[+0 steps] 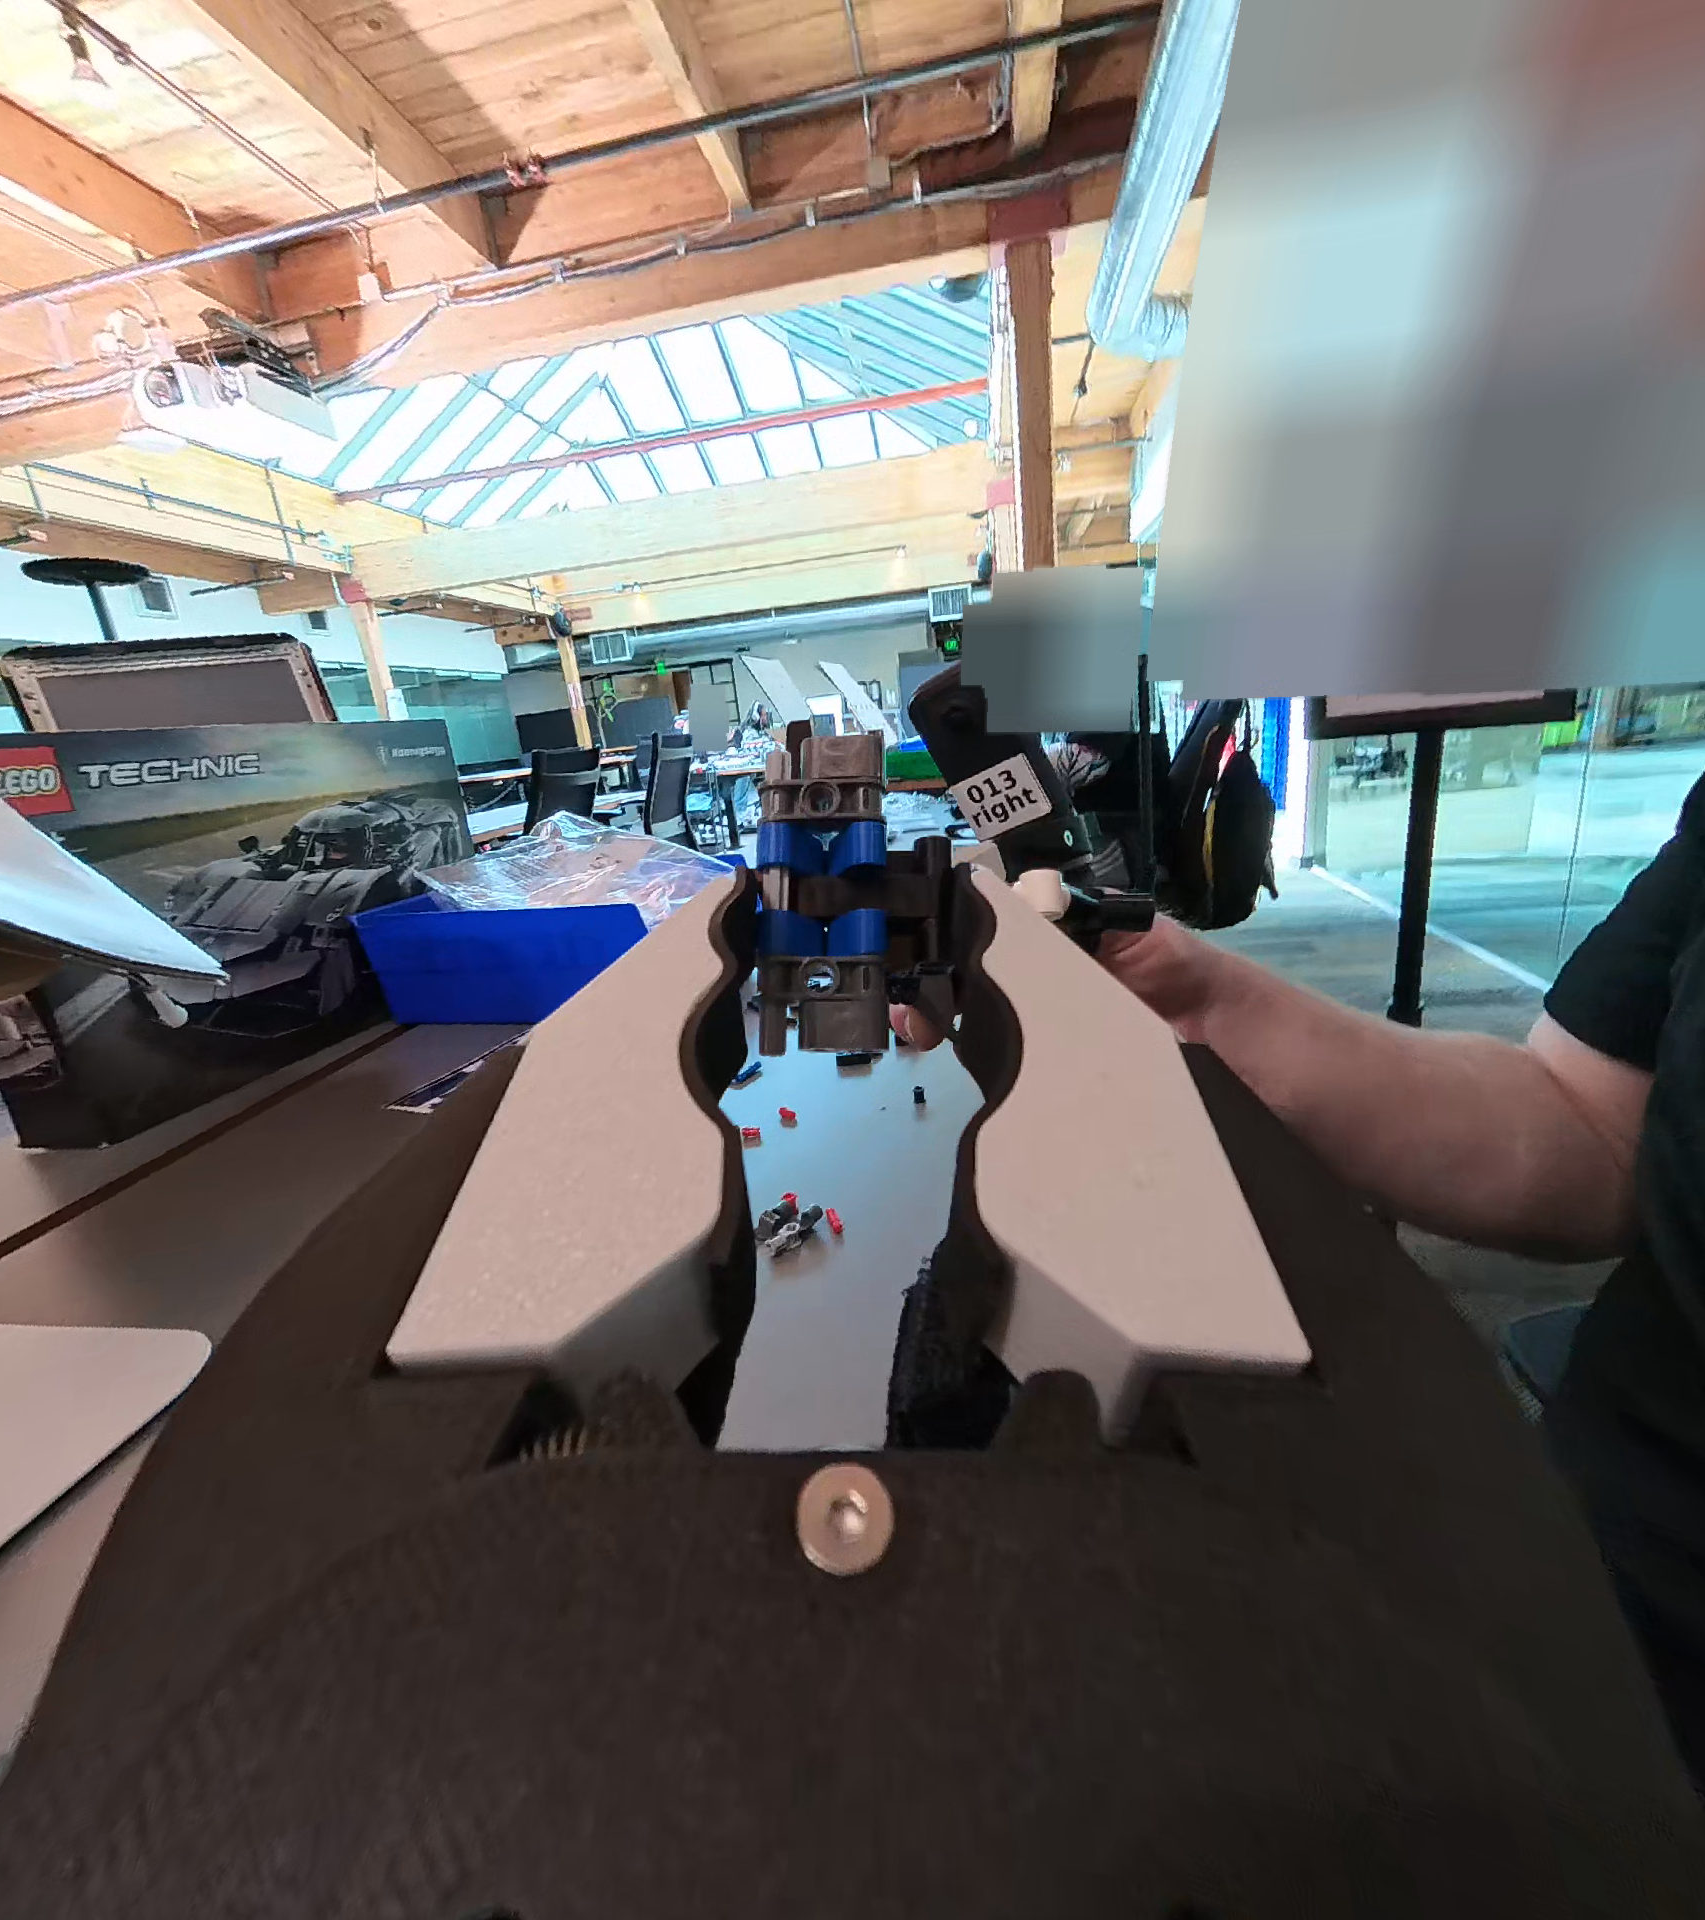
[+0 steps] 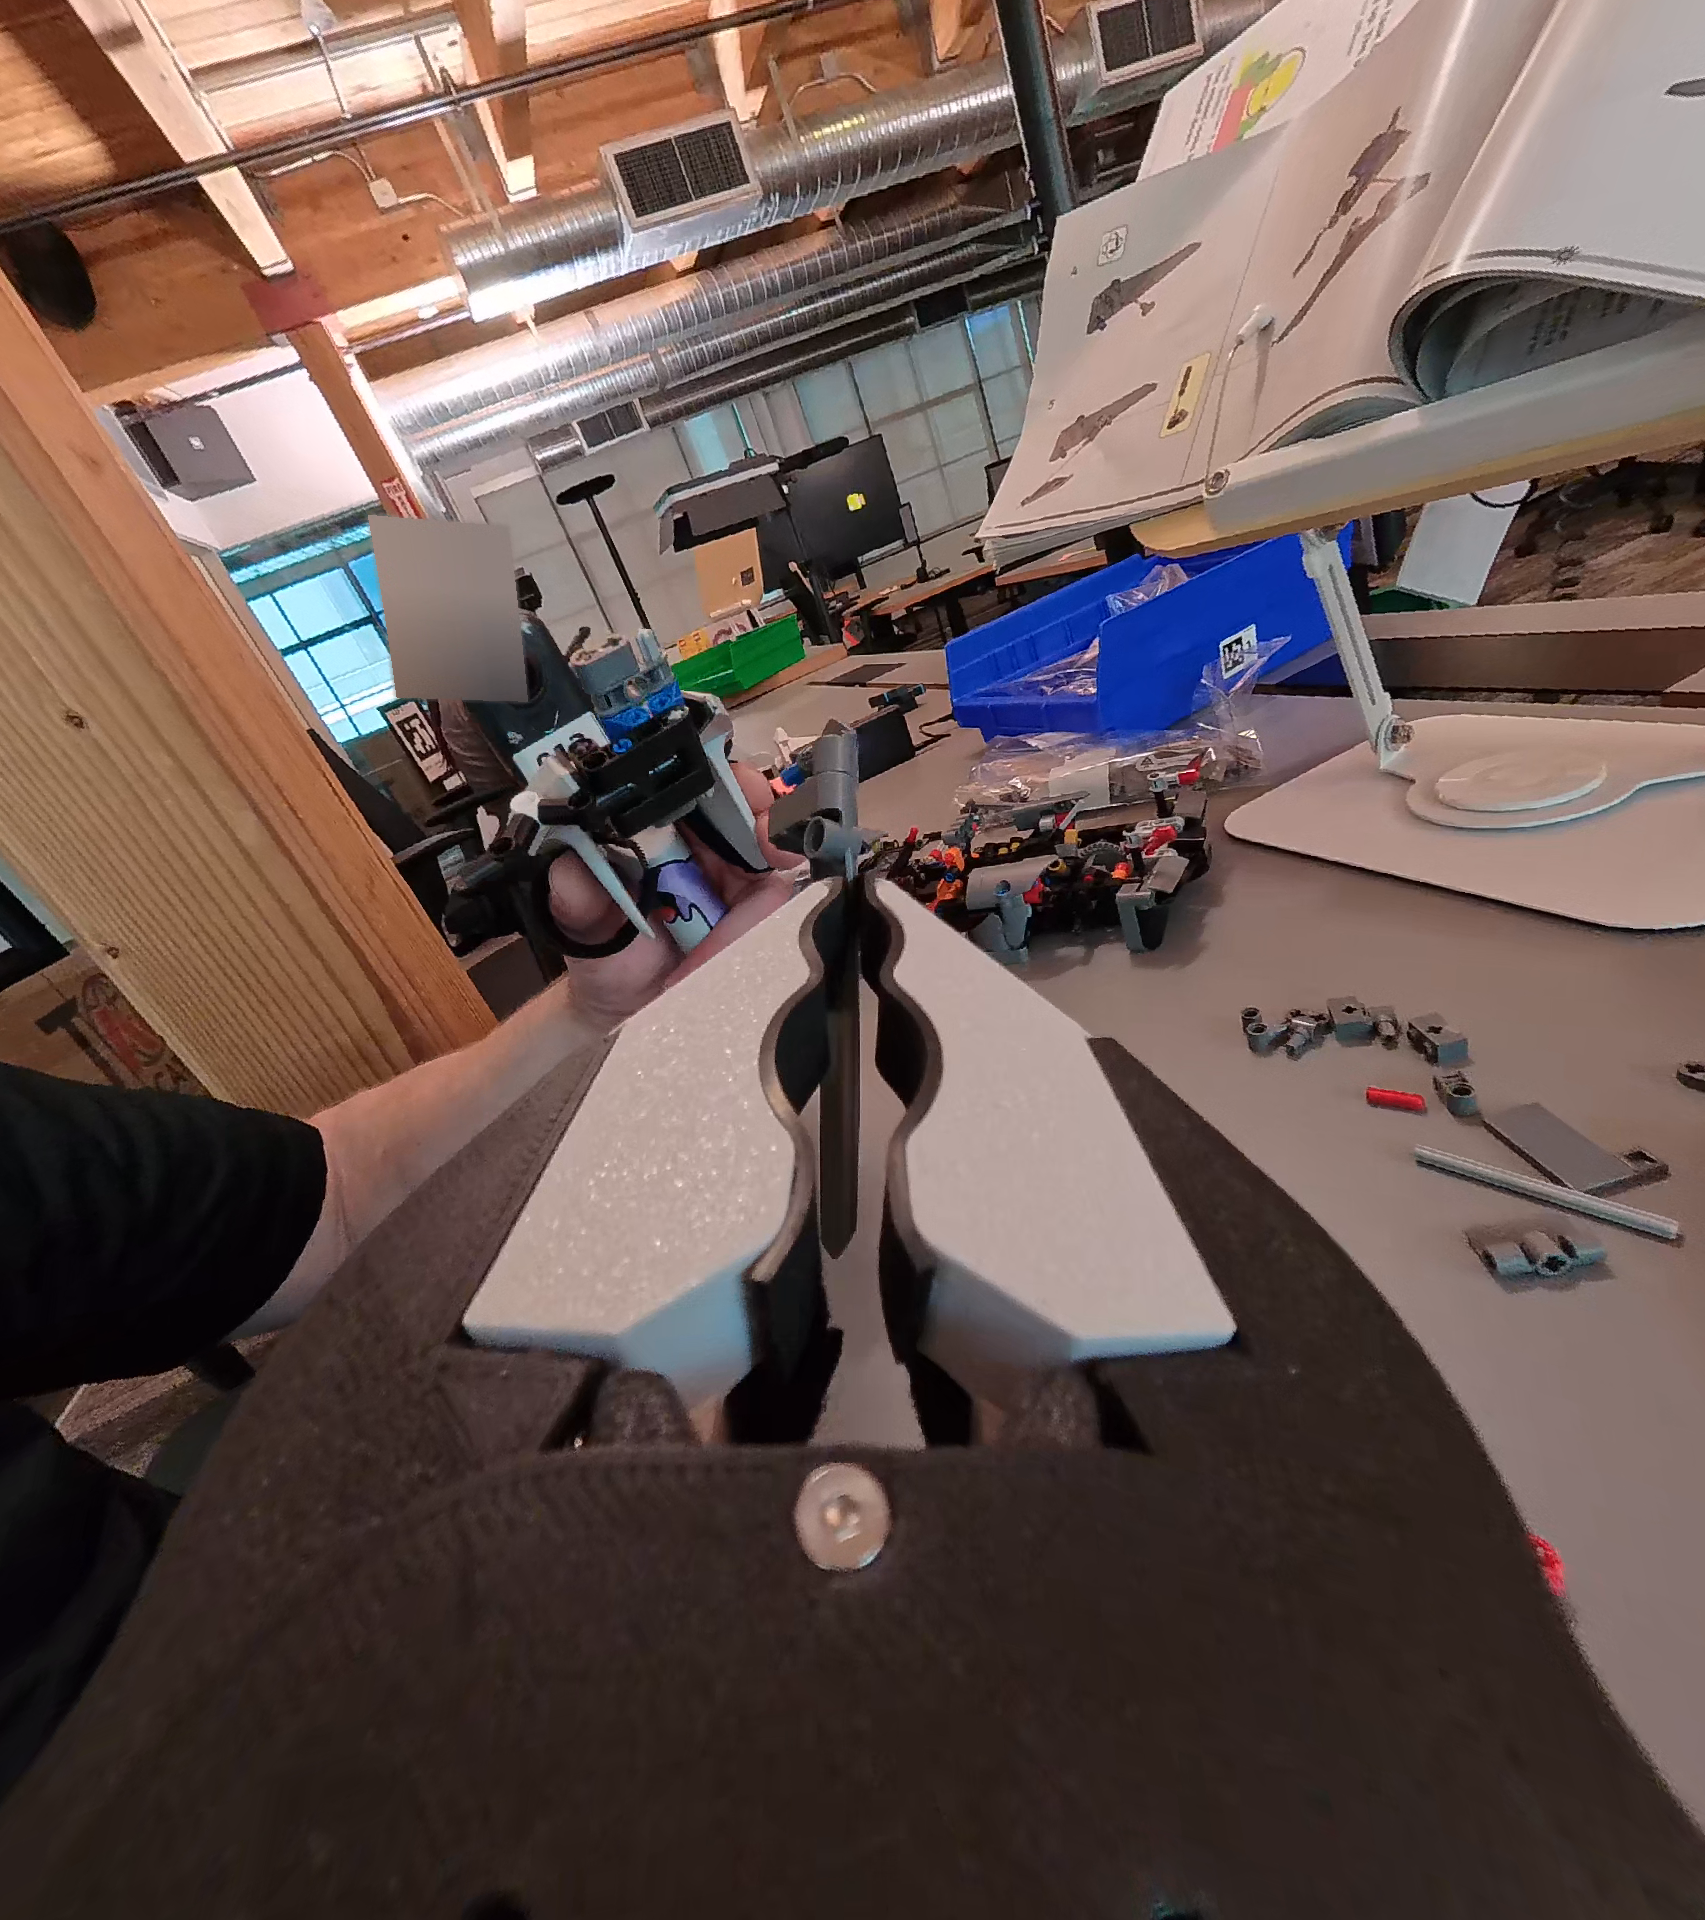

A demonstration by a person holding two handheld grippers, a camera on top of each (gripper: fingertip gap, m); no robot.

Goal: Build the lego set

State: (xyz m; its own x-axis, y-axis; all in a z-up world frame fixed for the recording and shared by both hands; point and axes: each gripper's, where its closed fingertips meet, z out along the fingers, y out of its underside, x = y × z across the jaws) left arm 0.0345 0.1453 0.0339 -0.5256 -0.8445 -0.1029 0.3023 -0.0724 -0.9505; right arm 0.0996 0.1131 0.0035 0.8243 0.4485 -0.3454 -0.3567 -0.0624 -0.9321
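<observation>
My left gripper (image 1: 858,894) is shut on a Lego sub-assembly (image 1: 827,914) of grey and blue cylinders on a black frame, held up above the table. It also shows in the right wrist view (image 2: 640,717), far left, in the other gripper. My right gripper (image 2: 853,888) is shut on a thin black axle (image 2: 840,1091) with a small grey connector (image 2: 827,836) at its tip. The axle tip stands to the right of the held sub-assembly, apart from it. A larger built chassis (image 2: 1056,873) lies on the grey table (image 2: 1243,1403).
Loose grey parts (image 2: 1347,1029), a red pin (image 2: 1393,1098) and a grey axle (image 2: 1544,1195) lie at the right. An instruction booklet (image 2: 1347,260) rests on a white stand (image 2: 1513,821). Blue bins (image 2: 1087,644), part bags (image 2: 1108,758), the set box (image 1: 224,831) and a wooden post (image 2: 100,675) surround the table.
</observation>
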